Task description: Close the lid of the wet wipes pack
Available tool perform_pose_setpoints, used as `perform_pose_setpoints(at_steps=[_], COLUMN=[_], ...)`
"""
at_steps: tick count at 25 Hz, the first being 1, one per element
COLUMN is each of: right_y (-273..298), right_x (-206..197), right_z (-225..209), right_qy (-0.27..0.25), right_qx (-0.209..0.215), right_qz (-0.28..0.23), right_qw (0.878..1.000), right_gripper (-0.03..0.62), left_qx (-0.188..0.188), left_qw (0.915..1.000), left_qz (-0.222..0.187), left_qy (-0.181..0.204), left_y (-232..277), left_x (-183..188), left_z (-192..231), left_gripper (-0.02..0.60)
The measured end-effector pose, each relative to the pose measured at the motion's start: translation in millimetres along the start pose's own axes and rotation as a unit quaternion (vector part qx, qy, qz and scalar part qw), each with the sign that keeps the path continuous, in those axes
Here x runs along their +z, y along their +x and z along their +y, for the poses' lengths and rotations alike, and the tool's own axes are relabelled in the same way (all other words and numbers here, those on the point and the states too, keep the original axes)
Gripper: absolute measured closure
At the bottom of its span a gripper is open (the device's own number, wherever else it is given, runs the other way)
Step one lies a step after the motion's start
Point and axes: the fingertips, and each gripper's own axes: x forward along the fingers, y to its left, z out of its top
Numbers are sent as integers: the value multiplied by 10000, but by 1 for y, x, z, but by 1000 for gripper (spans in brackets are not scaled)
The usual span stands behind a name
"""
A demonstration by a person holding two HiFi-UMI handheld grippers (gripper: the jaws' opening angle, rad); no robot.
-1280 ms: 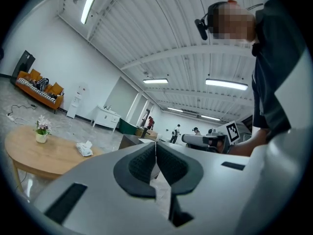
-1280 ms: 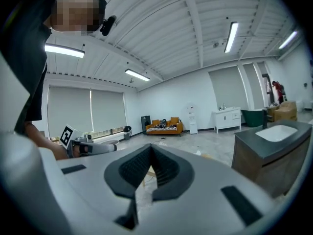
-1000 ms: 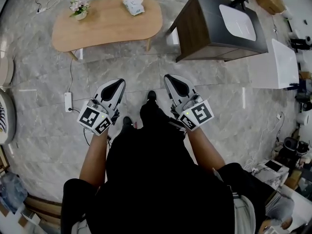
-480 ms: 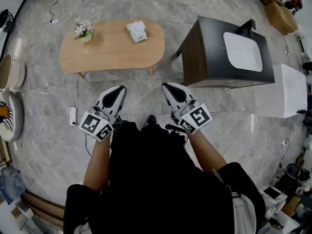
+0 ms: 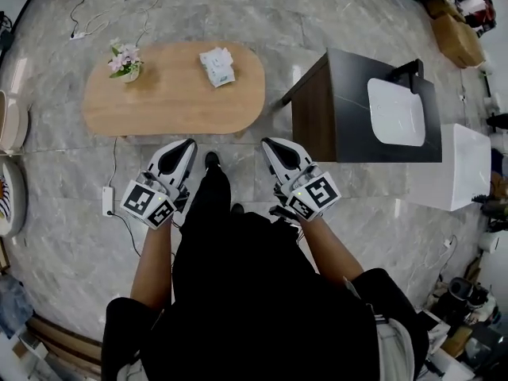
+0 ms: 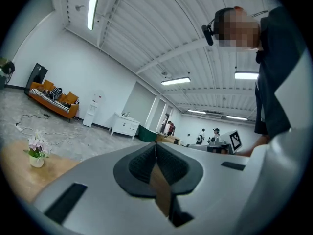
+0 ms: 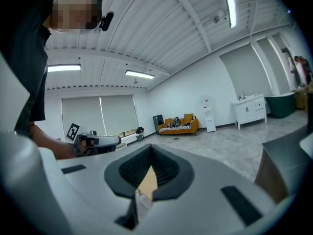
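Observation:
The wet wipes pack [image 5: 217, 66], white with pale green print, lies on the far right part of an oval wooden coffee table [image 5: 175, 105]. It is too small to tell how its lid stands. My left gripper [image 5: 185, 144] is held over the floor just short of the table's near edge, its jaws shut on nothing. My right gripper [image 5: 270, 142] is level with it, off the table's right end, also shut and holding nothing. The left gripper view shows the closed fingertips [image 6: 155, 145] and a corner of the table; the pack is hidden there.
A small flower pot [image 5: 125, 60] stands at the table's far left. A dark cabinet with a white basin [image 5: 394, 109] stands right of the table, with a white box [image 5: 459, 167] beyond it. A power strip [image 5: 106, 201] and its cable lie on the floor at left.
The person has stepped forward, so the table and cabinet are nearer to both grippers. The grippers have stayed shut and side by side.

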Motion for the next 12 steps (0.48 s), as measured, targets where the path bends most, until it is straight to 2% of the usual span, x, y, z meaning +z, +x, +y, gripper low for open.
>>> perform_pose_setpoints(at_steps=[6, 12], right_y=[69, 117], right_x=[24, 38], right_z=[-48, -93], right_qy=[-116, -133], right_qx=[-44, -245], right_qz=[363, 516], right_qw=[9993, 9983], right_gripper=[583, 583], left_qx=[-123, -230], left_qw=[9998, 9986], left_qz=[-57, 46], left_qy=[-108, -471], left_y=[51, 94], left_x=[31, 30], left_z=[77, 132], left_gripper=[565, 565])
